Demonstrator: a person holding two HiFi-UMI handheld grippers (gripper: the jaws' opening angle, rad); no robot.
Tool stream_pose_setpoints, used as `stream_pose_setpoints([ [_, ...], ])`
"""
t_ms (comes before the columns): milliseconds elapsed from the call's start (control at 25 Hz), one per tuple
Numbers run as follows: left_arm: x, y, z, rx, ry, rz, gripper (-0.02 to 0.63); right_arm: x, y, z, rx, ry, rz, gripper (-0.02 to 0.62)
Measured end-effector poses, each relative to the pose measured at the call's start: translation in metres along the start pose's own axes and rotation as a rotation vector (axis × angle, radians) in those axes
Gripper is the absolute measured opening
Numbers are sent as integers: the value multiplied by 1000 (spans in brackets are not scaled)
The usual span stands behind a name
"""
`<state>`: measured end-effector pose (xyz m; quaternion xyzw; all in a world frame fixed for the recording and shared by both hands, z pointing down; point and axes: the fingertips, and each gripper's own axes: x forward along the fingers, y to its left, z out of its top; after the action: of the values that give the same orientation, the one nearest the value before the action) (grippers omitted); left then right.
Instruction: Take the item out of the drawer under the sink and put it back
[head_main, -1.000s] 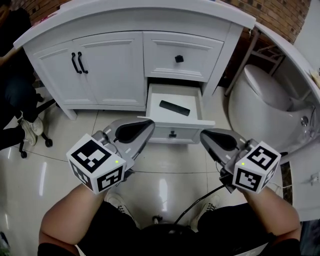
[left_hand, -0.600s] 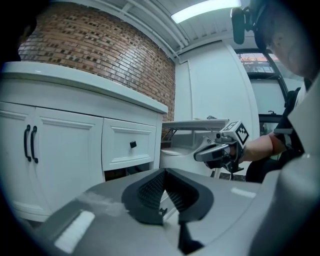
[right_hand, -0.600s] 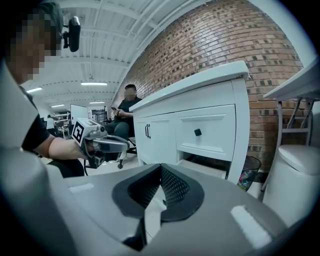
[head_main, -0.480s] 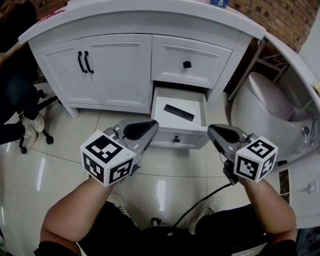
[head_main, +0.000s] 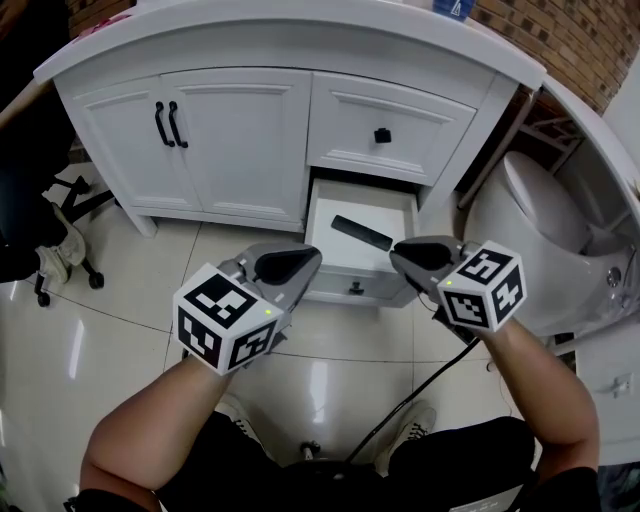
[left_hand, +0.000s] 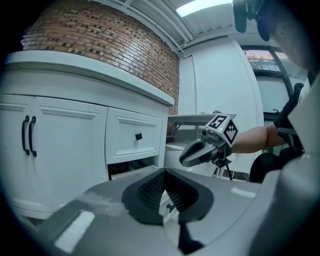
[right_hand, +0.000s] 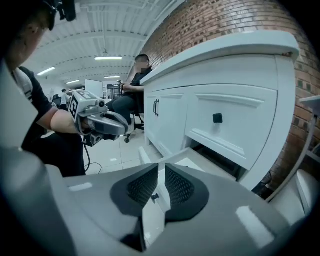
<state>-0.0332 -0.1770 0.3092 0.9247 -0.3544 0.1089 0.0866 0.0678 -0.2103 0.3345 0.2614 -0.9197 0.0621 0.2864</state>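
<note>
The item (head_main: 362, 233), a slim black bar, lies flat on the floor of the open drawer (head_main: 322, 215). It is probably light, stiff and smooth, so a pinch across its narrow width near mid-length should suit. Its long axis runs diagonally, from the drawer's back left to its front right. The left gripper (head_main: 305, 260) hovers before the drawer front, jaws pressed together and empty. The right gripper (head_main: 405, 255), over the drawer's front right corner, is opening its jaws, with nothing between them.
</note>
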Motion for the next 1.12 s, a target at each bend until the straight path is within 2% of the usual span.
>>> stream_pose_setpoints([
  [280, 7, 5, 0, -8, -5, -6, 6, 58, -42, -11, -144, 158, 27, 117],
  [440, 13, 6, 1, -4, -6, -17, 6, 93, -72, -26, -138, 243, 23, 138],
  [600, 19, 12, 0, -11, -10, -14, 6, 117, -89, -34, -112, 313, 61, 164],
  [720, 21, 20, 0, -25, -16, -3, 6, 133, -97, -34, -135, 338, 70, 166],
  [880, 24, 24, 1, -34, -21, -3, 6, 157, -104, -57, -164, 412, 89, 172],
  [1120, 28, 26, -6, -37, -1, -11, 6, 183, -113, -75, -131, 423, 108, 198],
])
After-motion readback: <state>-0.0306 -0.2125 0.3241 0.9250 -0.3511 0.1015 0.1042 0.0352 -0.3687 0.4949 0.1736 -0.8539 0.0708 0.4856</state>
